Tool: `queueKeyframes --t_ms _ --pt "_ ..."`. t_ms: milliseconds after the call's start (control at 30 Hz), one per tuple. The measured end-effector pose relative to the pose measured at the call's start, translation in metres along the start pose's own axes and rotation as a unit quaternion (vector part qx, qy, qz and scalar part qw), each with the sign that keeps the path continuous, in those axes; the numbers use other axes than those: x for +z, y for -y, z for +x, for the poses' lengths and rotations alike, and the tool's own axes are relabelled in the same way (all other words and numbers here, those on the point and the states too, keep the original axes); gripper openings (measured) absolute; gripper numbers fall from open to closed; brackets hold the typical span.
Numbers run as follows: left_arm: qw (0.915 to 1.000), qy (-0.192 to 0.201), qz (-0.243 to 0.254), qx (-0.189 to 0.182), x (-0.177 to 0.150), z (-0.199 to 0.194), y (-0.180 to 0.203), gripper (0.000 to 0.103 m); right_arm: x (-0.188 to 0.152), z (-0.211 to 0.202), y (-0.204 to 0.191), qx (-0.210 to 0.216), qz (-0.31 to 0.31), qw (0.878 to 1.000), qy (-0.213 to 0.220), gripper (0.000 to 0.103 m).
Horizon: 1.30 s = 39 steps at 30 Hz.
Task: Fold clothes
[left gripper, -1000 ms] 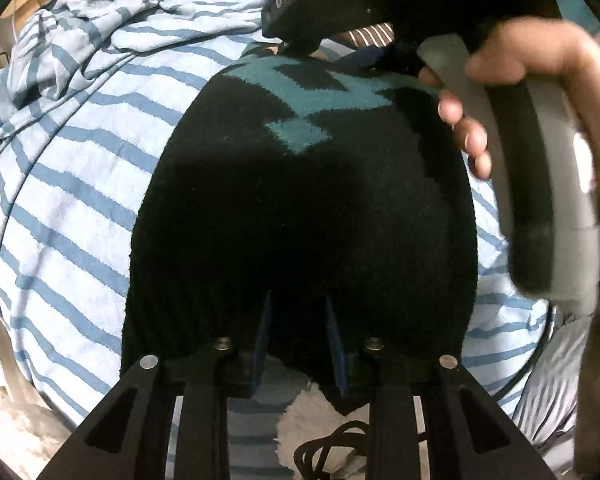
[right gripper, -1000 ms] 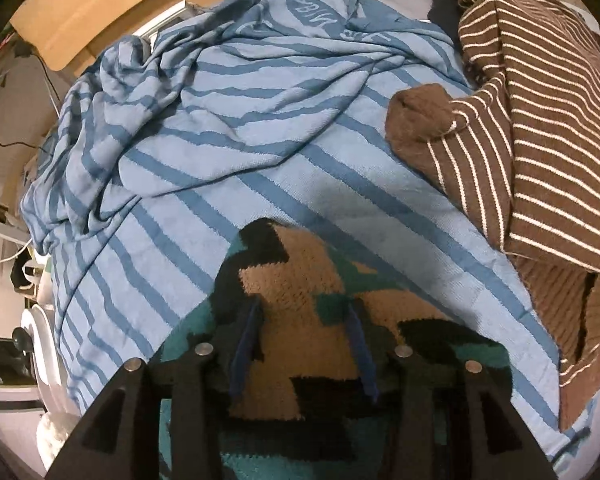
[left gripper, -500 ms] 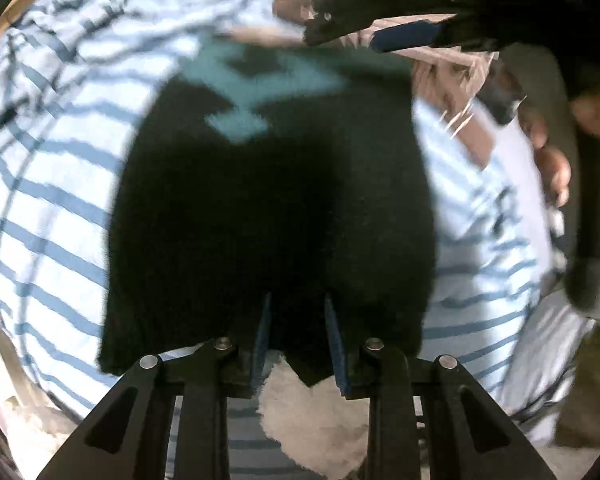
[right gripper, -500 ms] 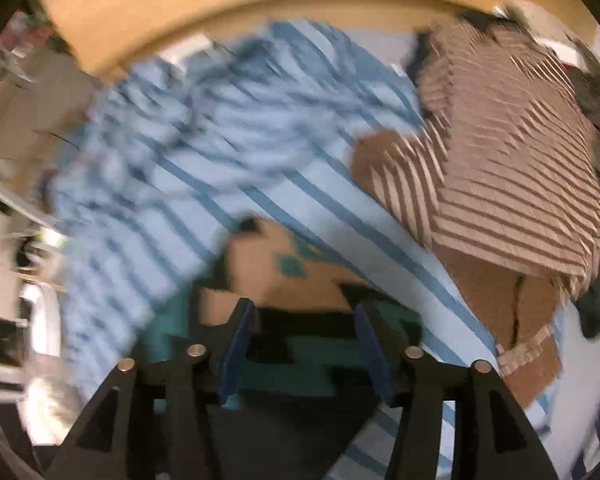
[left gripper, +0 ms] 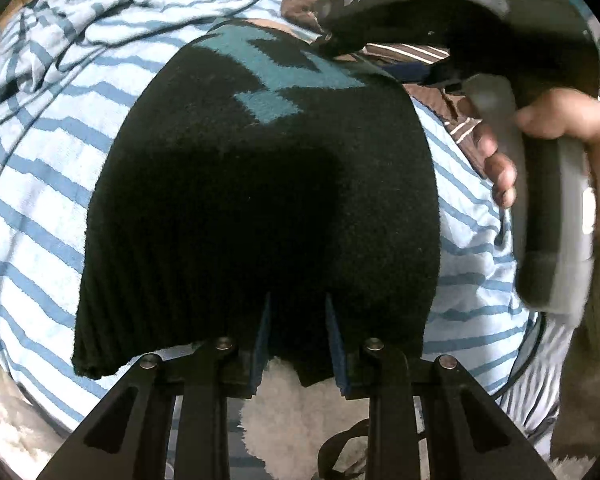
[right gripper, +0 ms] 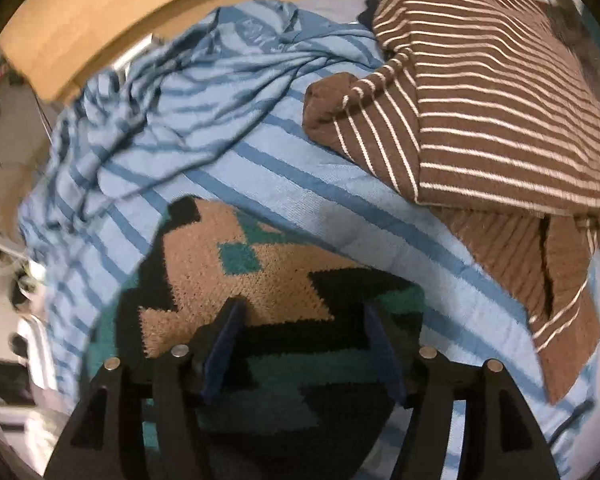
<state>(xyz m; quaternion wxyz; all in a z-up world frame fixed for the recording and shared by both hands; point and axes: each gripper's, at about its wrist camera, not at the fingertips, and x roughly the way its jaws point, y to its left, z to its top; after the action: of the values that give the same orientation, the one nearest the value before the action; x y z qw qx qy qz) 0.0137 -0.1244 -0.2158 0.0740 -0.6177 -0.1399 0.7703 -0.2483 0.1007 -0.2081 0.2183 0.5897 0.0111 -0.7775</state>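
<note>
We have the black patterned knit (left gripper: 260,200) lying flat on the blue striped blanket (left gripper: 40,200), its teal blocks at the far end. Our left gripper (left gripper: 298,340) pinches the near hem, jaws narrow with the dark fabric caught between the blue pads. Over on the right wrist view, the same knit (right gripper: 240,280) shows its tan, teal and black pattern just under our right gripper (right gripper: 300,348), whose jaws have just been opening and now stand wide above the cloth, pads clear of it. The brown striped sweater (right gripper: 480,100) sits heaped beside it, close to that far edge.

So we judge we are between grips on a fold. To do it well, we keep the left pinch steady as an anchor, bring the right jaws down on the far edge only, one layer of knit and none of the blanket, and stay clear of the brown sweater. Then we lift both sides evenly so the edges meet square.
</note>
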Motion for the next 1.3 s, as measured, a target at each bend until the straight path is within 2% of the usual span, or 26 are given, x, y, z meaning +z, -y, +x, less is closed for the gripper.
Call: queueKeyframes --t_ms 100,167,233,300,367,433,567,700,733,800,867,900,933,967,1000,1133,1200,1300 --pt "0.9996 0.009 0.007 -0.026 0.002 -0.015 -0.001 0.029 -0.001 -0.026 0.007 0.043 0.02 0.999 0.015 0.065" --pt "0.9988 0.02 0.022 -0.04 0.006 -0.027 0.004 0.029 -0.002 -0.047 0.005 0.04 0.006 0.999 0.035 0.065" --pt "0.9979 0.023 0.048 -0.037 0.01 -0.033 0.011 0.029 0.0 -0.055 0.001 0.023 -0.017 0.999 0.041 0.065" --pt "0.9977 0.011 0.066 -0.008 0.011 -0.014 0.028 0.029 -0.004 -0.05 0.002 0.011 -0.03 0.999 0.024 0.065" --pt "0.9973 -0.021 0.065 0.027 0.013 0.014 0.028 0.029 -0.01 -0.038 0.004 0.006 -0.035 0.999 -0.002 0.065" --pt "0.9985 -0.032 0.04 0.021 0.012 0.033 0.021 0.032 -0.017 -0.015 0.007 0.01 -0.024 0.999 -0.025 0.066" --pt "0.9988 -0.033 0.031 0.02 0.015 0.031 0.02 0.032 -0.018 -0.002 0.018 0.035 0.004 0.999 -0.015 0.069" --pt "0.9977 -0.027 0.047 0.041 0.014 0.033 0.031 0.032 -0.019 0.006 0.025 0.032 0.032 0.999 -0.007 0.072" --pt "0.9973 -0.025 0.05 0.047 0.013 0.033 0.034 0.032 -0.019 0.008 0.025 0.027 0.035 0.999 -0.003 0.073" --pt "0.9973 -0.021 0.048 0.051 0.012 0.031 0.036 0.032 -0.02 0.01 0.027 0.023 0.046 0.999 0.001 0.084" --pt "0.9987 -0.019 0.026 0.039 0.01 0.028 0.032 0.032 -0.022 0.009 0.034 0.045 0.069 0.997 -0.002 0.078" --pt "0.9994 -0.018 0.013 0.028 0.009 0.024 0.029 0.032 -0.022 0.005 0.037 0.064 0.082 0.995 -0.004 0.071" --pt "0.9998 -0.015 0.002 0.016 0.008 0.021 0.026 0.032 -0.021 -0.002 0.039 0.078 0.09 0.993 -0.001 0.069" --pt "0.9999 -0.01 -0.008 0.001 0.007 0.015 0.022 0.032 -0.02 -0.011 0.04 0.081 0.089 0.993 0.007 0.062" --pt "0.9998 -0.003 -0.015 -0.015 0.007 0.008 0.018 0.032 -0.02 -0.022 0.04 0.077 0.087 0.993 0.017 0.056" --pt "0.9972 0.021 -0.019 -0.069 0.009 -0.017 0.016 0.031 -0.019 -0.067 0.039 0.036 0.064 0.994 0.075 0.056" --pt "0.9974 0.024 -0.006 -0.067 0.012 -0.022 0.021 0.031 -0.019 -0.083 0.035 0.02 0.041 0.995 0.094 0.055" --pt "0.9991 0.006 0.023 -0.036 0.016 -0.013 0.031 0.031 -0.016 -0.087 0.027 0.031 0.015 0.995 0.093 0.055"
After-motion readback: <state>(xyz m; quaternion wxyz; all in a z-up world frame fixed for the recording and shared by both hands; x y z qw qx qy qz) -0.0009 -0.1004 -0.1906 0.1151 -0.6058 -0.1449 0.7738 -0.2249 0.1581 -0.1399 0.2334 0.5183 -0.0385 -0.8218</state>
